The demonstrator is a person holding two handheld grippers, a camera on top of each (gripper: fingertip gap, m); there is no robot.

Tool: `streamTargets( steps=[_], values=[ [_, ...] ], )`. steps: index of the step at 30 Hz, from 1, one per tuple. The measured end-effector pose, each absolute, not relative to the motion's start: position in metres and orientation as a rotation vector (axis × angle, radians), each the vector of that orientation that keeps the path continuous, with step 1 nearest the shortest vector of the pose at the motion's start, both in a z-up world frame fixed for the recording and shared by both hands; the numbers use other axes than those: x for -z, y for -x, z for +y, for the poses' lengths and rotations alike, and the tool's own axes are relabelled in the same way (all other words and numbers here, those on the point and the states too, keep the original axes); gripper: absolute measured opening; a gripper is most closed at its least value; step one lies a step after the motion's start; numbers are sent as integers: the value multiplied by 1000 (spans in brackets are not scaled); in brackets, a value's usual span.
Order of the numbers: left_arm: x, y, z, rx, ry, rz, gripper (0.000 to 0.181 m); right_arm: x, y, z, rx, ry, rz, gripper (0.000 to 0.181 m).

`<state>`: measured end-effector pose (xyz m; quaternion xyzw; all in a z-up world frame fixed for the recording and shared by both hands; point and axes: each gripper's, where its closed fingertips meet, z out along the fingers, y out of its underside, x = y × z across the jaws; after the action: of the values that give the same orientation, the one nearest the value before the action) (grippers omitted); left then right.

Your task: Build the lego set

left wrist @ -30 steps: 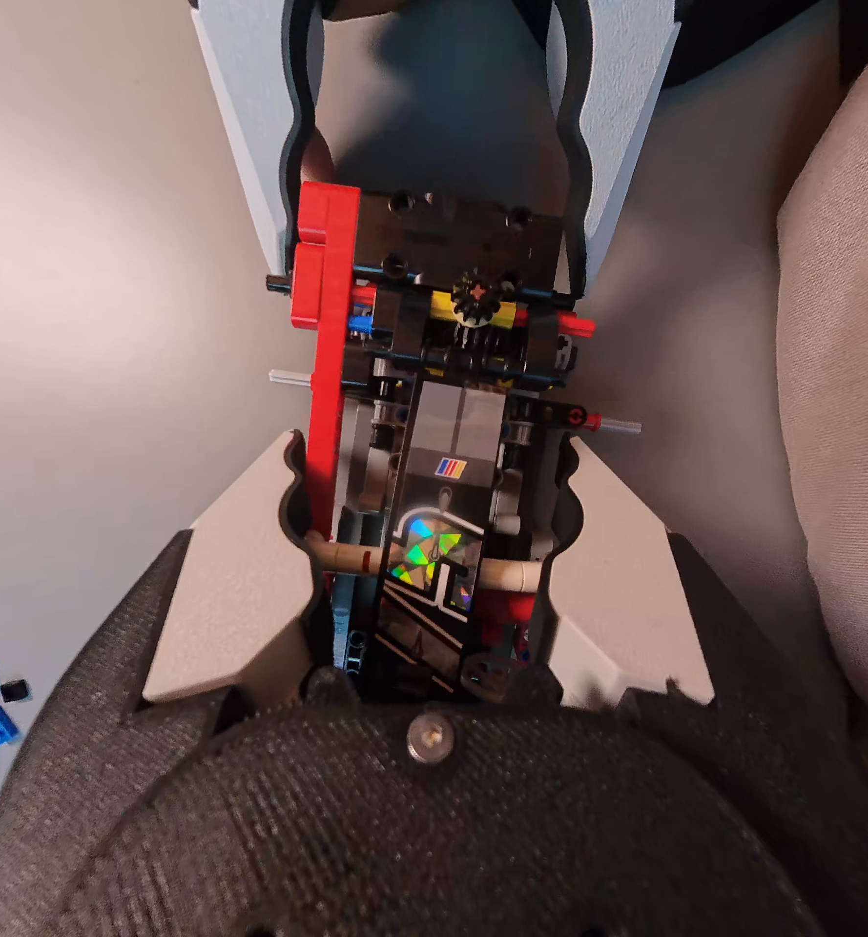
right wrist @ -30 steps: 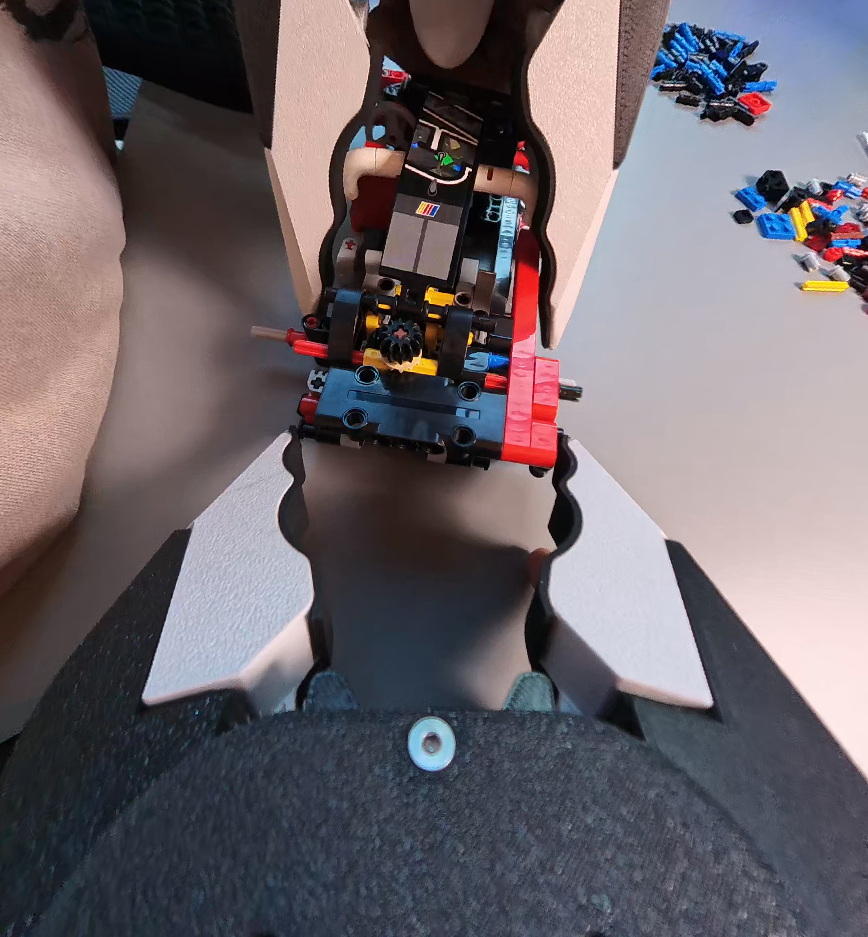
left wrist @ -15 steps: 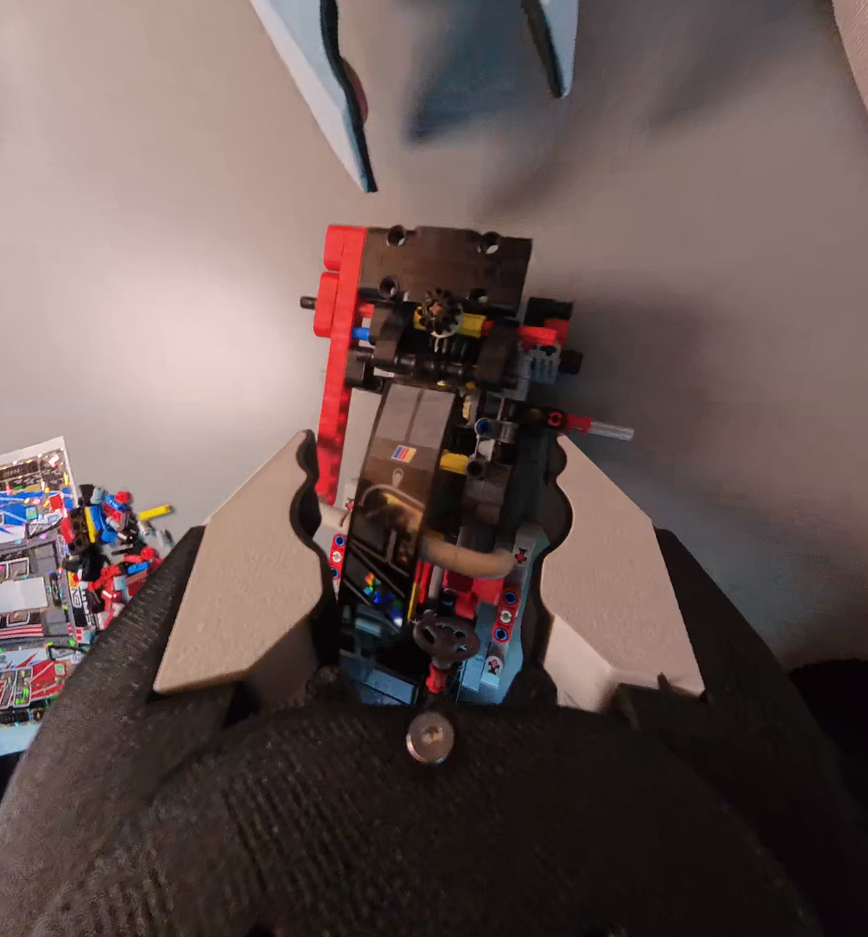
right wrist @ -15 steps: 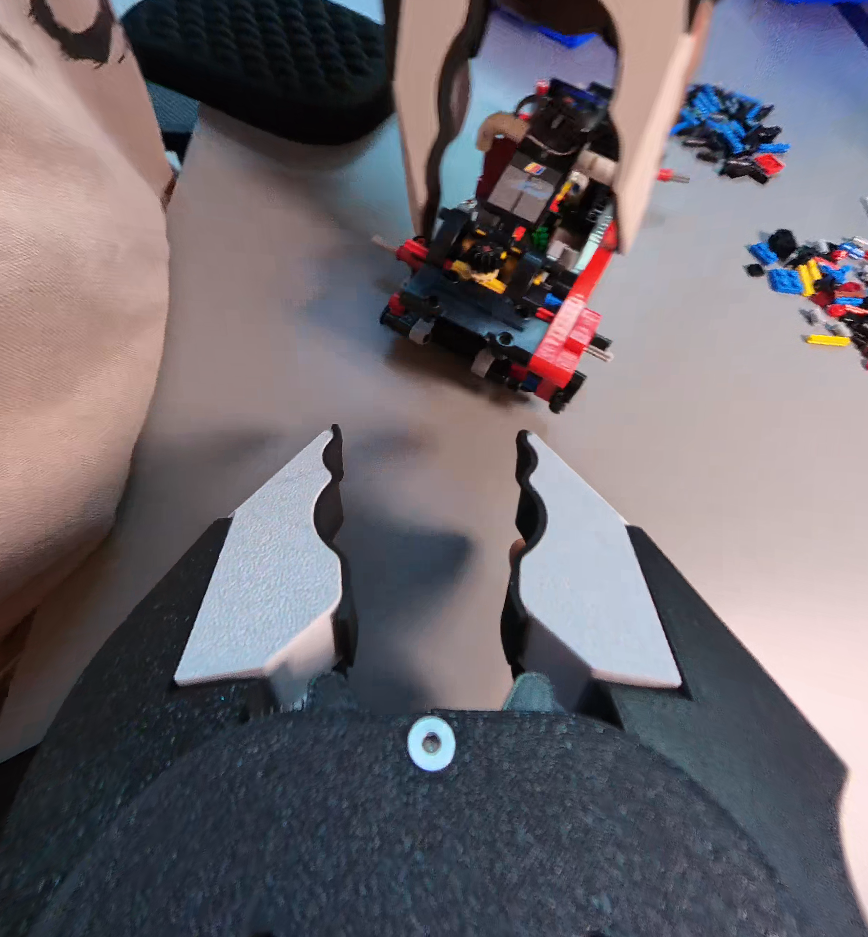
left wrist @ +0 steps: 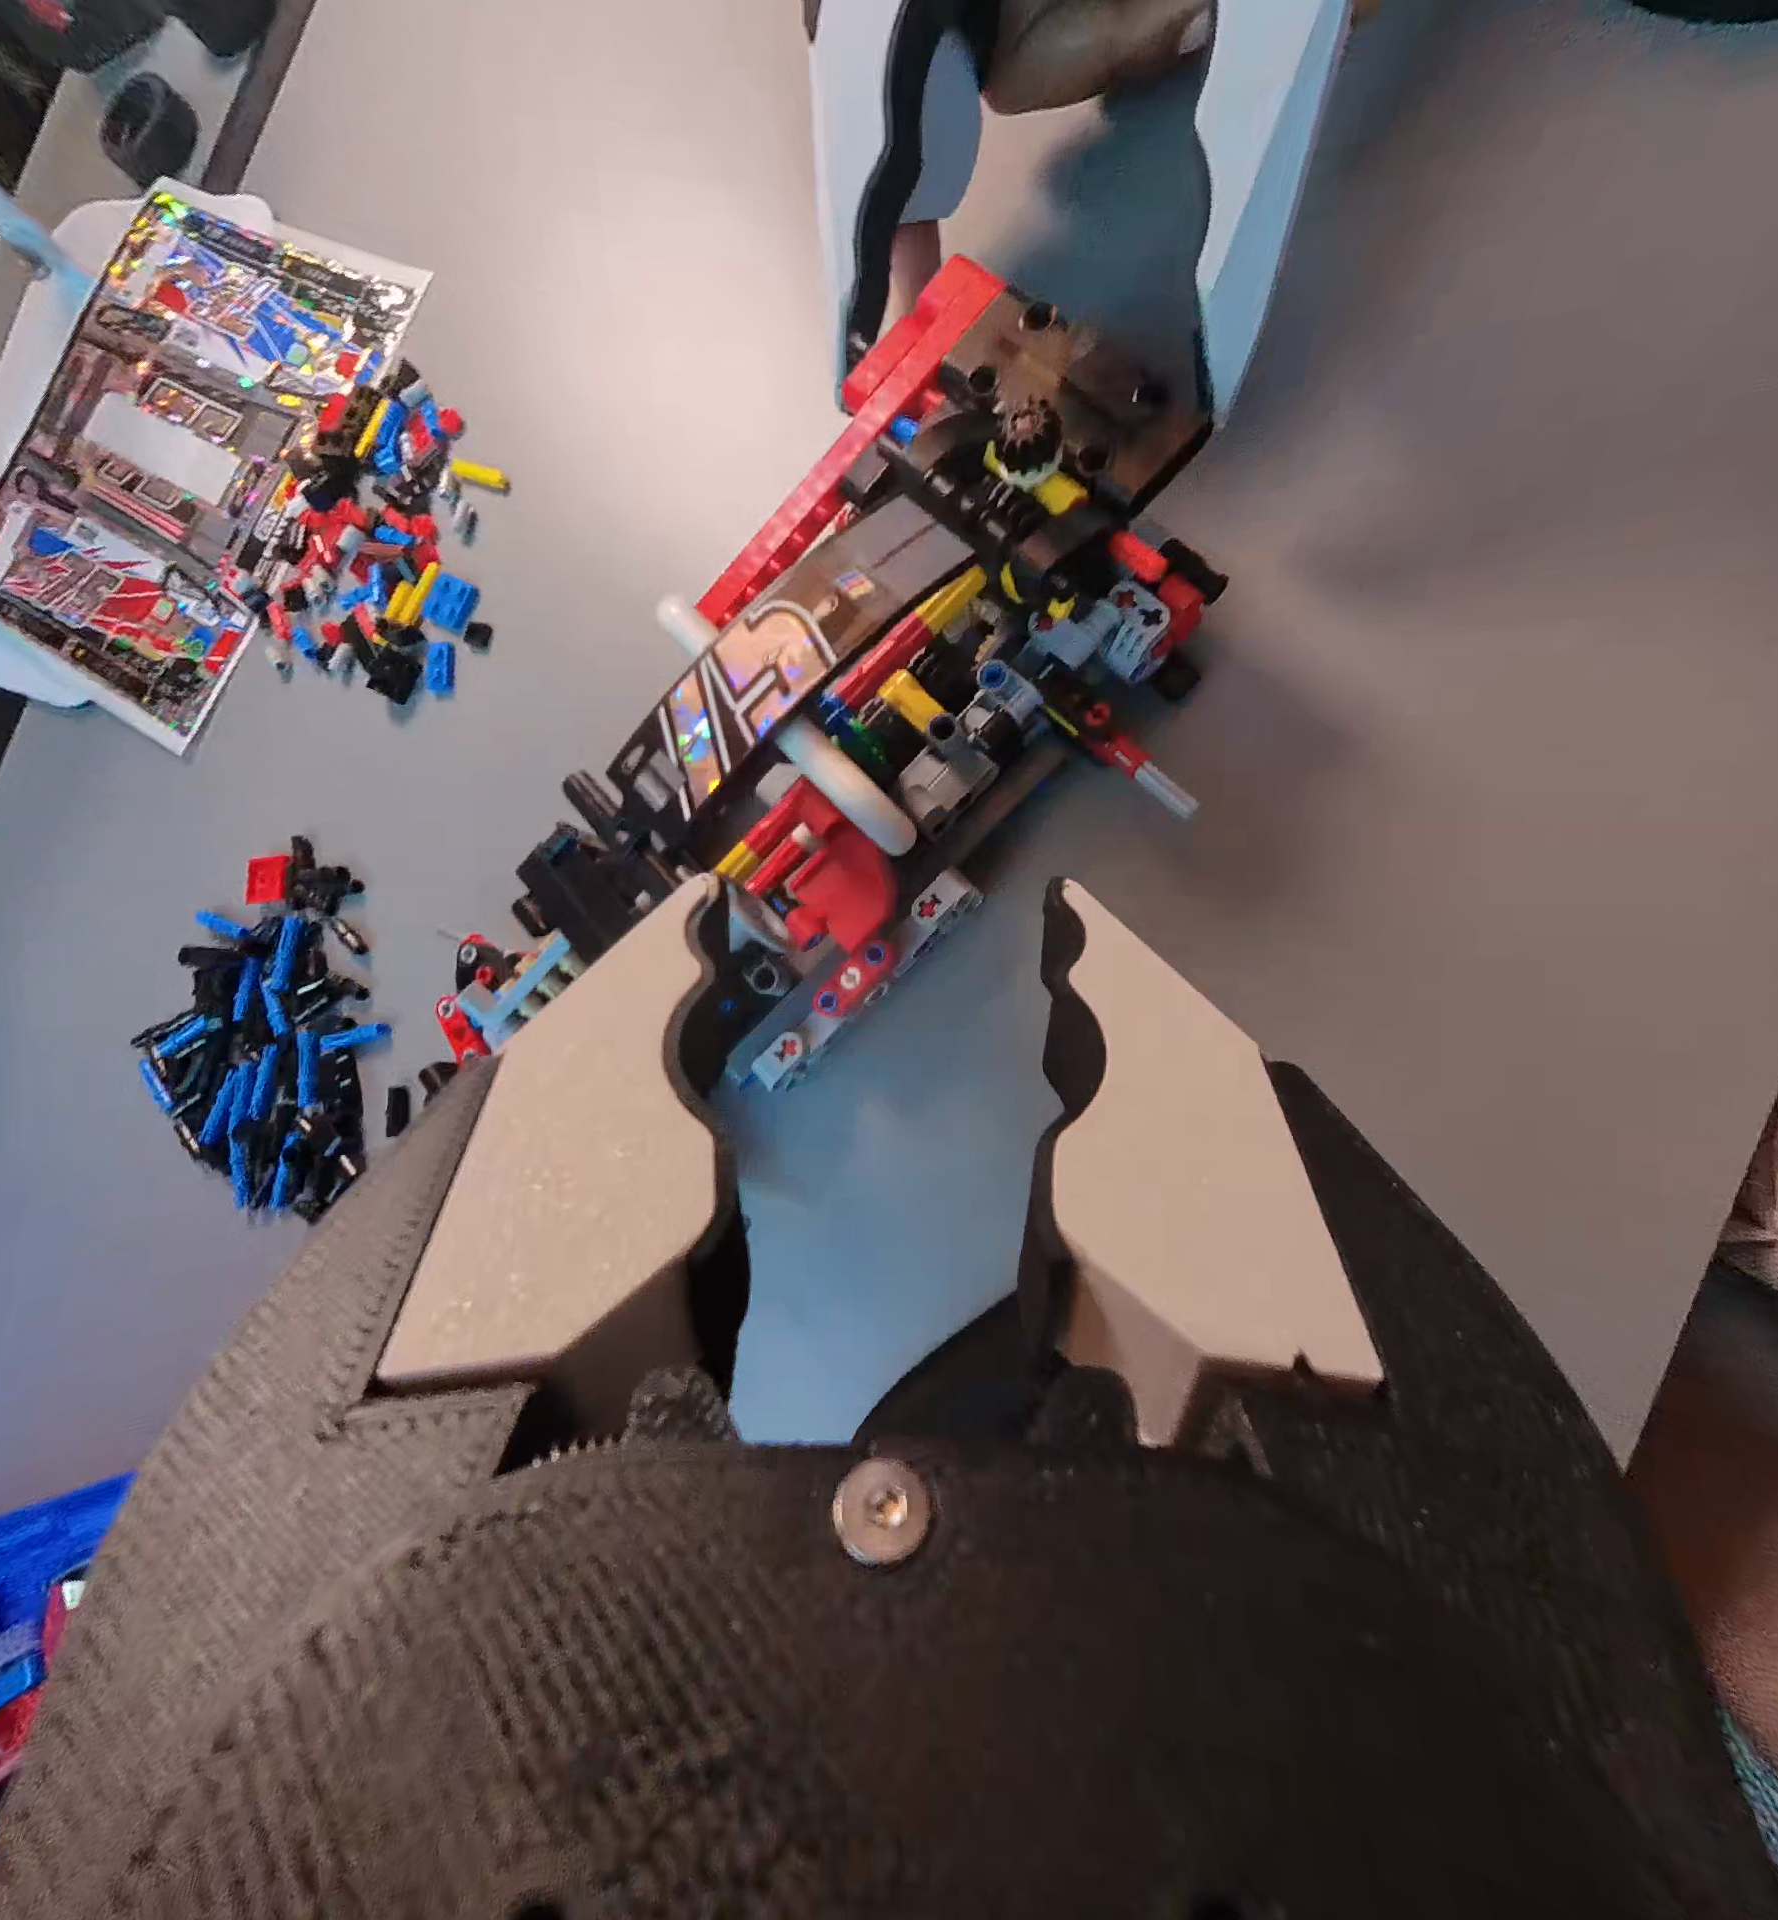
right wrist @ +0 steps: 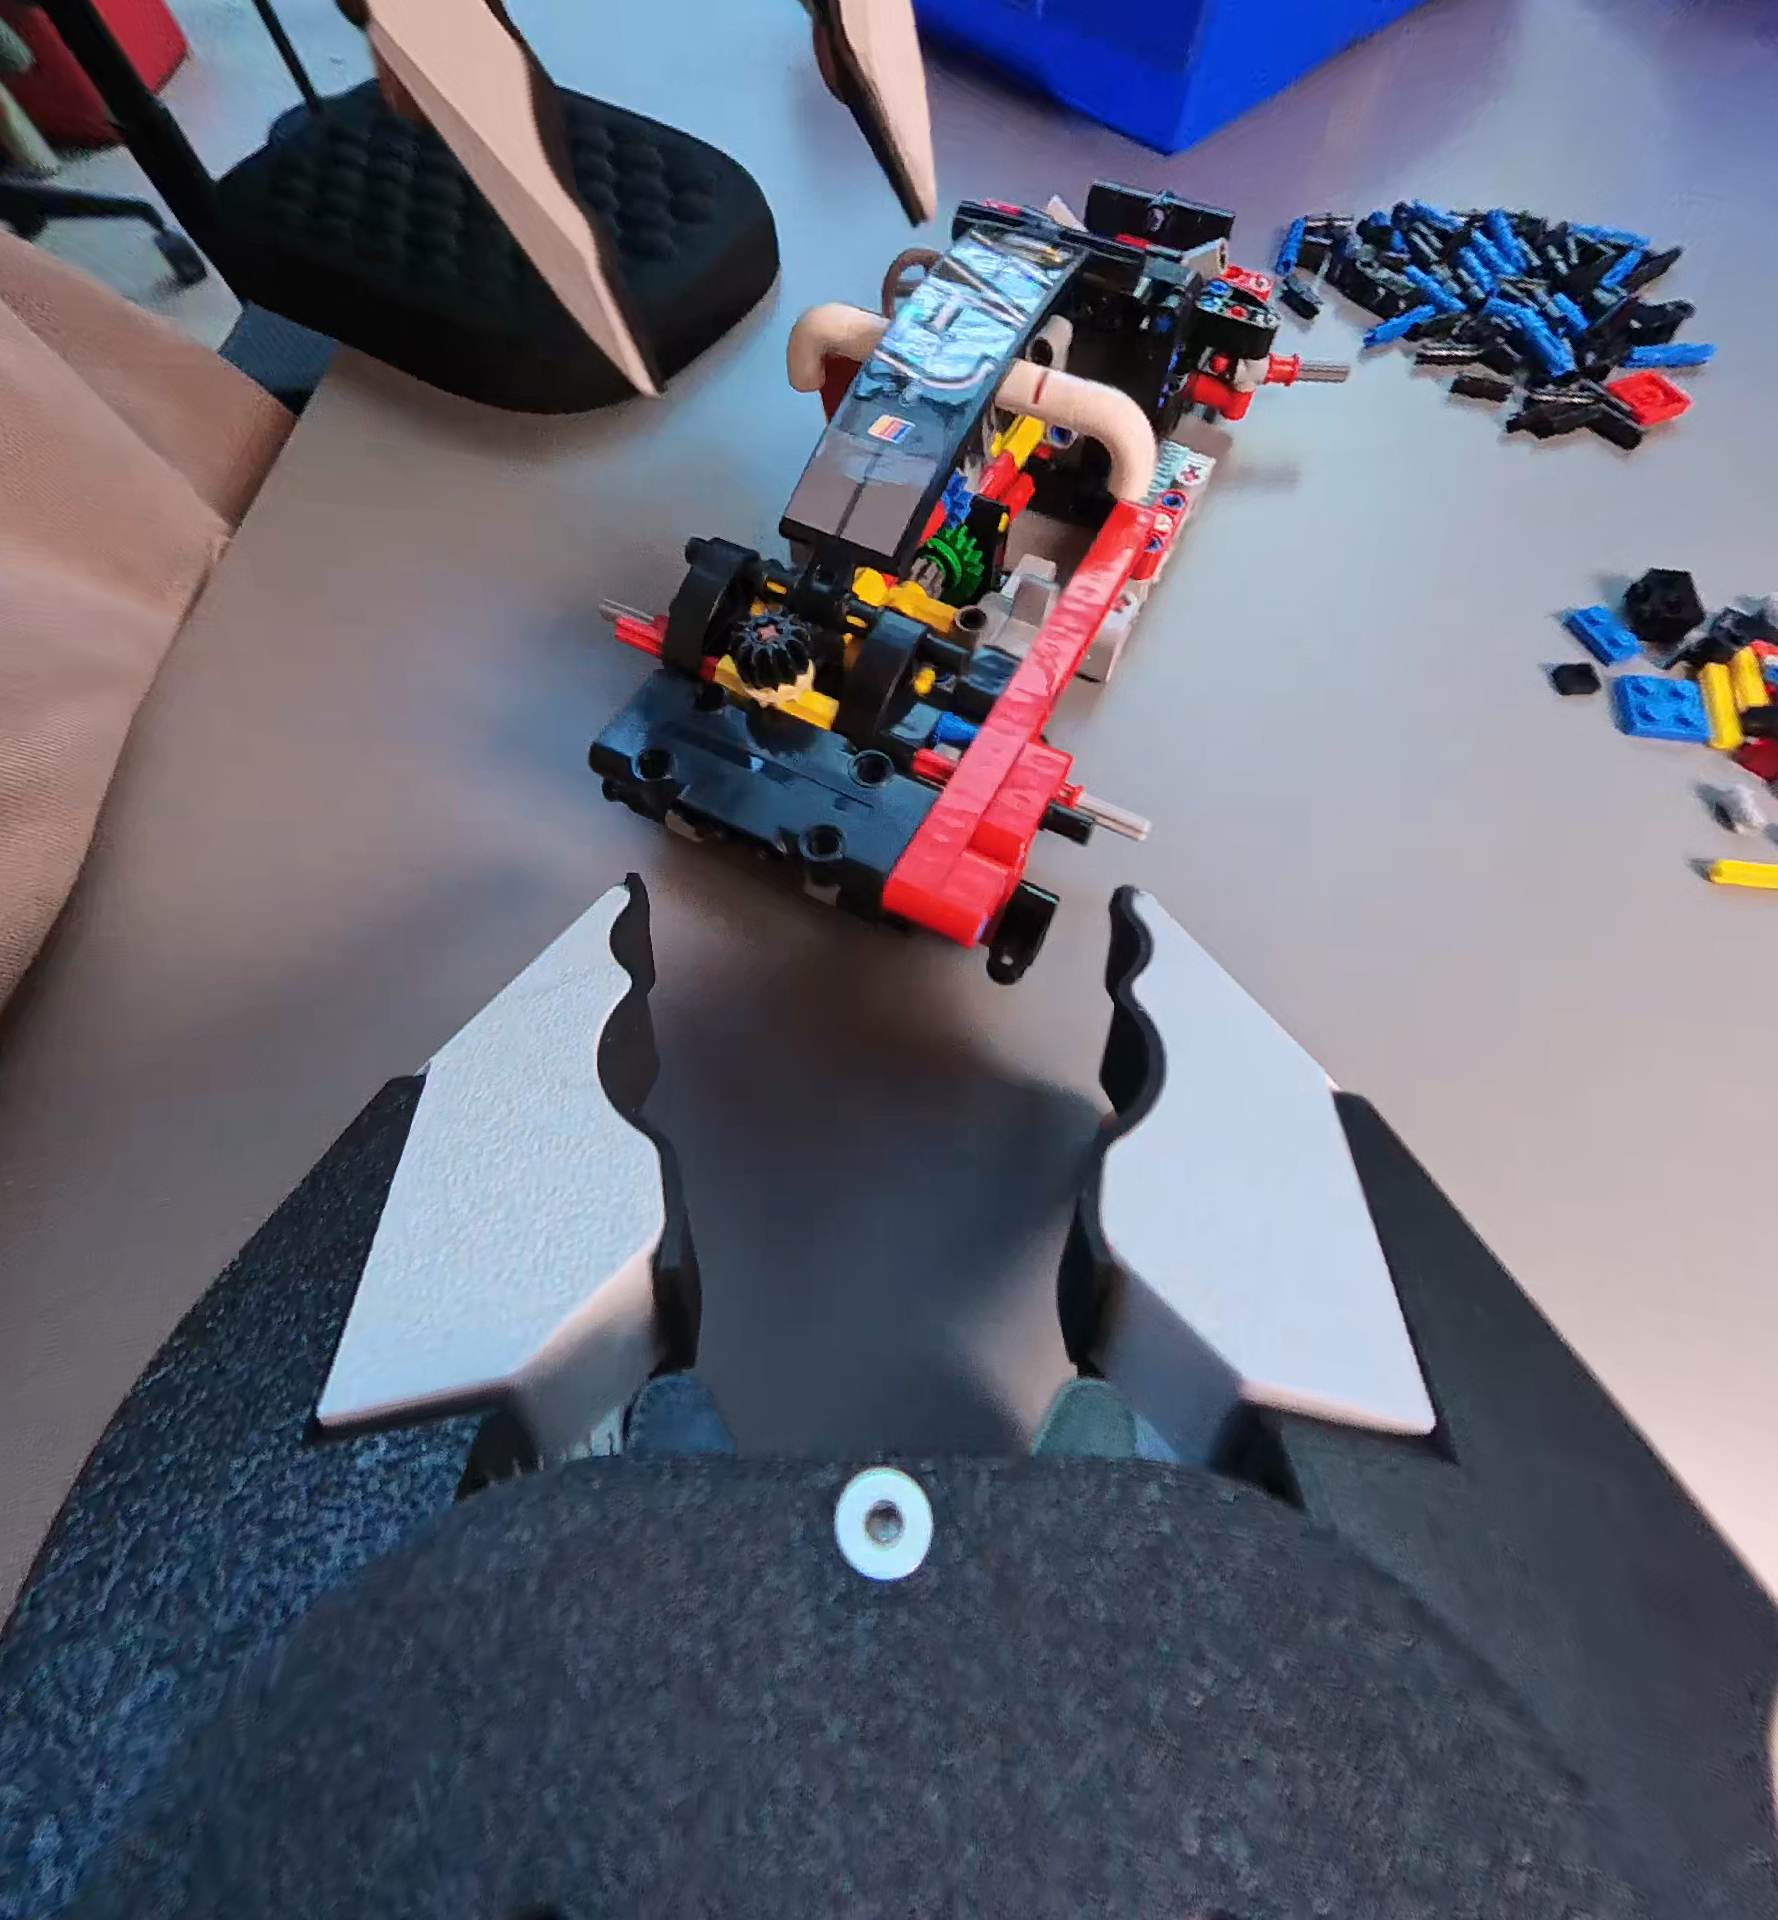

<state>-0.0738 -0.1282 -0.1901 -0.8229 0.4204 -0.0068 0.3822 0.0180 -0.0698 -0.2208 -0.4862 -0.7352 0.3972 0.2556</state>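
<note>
Fingers: both pairs are being held spread, and nothing is being pinched. On the left gripper (left wrist: 874, 904) one fingertip is overlapping the near end of the lego car (right wrist: 926, 582); whether it is touching is hard to judge from the blurred left wrist view.

Right gripper: the right gripper (right wrist: 877, 894) is being held low, just short of the car's black and red end, with bare table (right wrist: 1384, 1091) showing between its fingers.

Task's thing: the half-built car is lying free on the table, long axis running from one gripper toward the other, with no wheels seen on it.

Loose parts: a pile of blue and black pins (right wrist: 1508, 301) is lying near the car's far end as the right wrist view has it, and a mixed pile of coloured pieces (right wrist: 1737, 707) is lying well off the car's red side. A sticker sheet (left wrist: 168, 457) is lying beyond that mixed pile.

Step in hand: by the look of it, the car is being left to rest between two building steps.

Next move: a new piece is probably being called for, so one gripper would need to be carried across to a pile and closed on a single small part, while the car is steadied by the other.

Pose: both grippers are being pointed at opposite ends of the car, tilted down toward the table.
</note>
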Motion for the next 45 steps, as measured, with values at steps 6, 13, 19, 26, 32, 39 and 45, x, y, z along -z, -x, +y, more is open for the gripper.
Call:
streamTargets(
  steps=[6,13,19,26,32,39,45],
  values=[
    [216,89,-119,-93,2111,996,47,222,-20,-80,-1055,1310,-2034,69],
    [217,74,-78,-36,2004,1029,53,219,-46,-115,-1072,1357,-2053,65],
    [203,72,-54,81,1974,1051,55,210,-56,-137,-1157,1313,-2048,66],
    [182,89,-78,262,2060,844,54,196,-55,-88,-1088,1307,-1886,58],
    [186,73,-98,445,2101,698,68,201,-47,-84,-1037,1271,-1883,56],
    [217,49,-105,461,2166,703,82,207,-46,-79,-994,1282,-1865,52],
    [219,43,-102,456,2159,765,69,209,-46,-81,-974,1281,-1861,48]
  ],
)
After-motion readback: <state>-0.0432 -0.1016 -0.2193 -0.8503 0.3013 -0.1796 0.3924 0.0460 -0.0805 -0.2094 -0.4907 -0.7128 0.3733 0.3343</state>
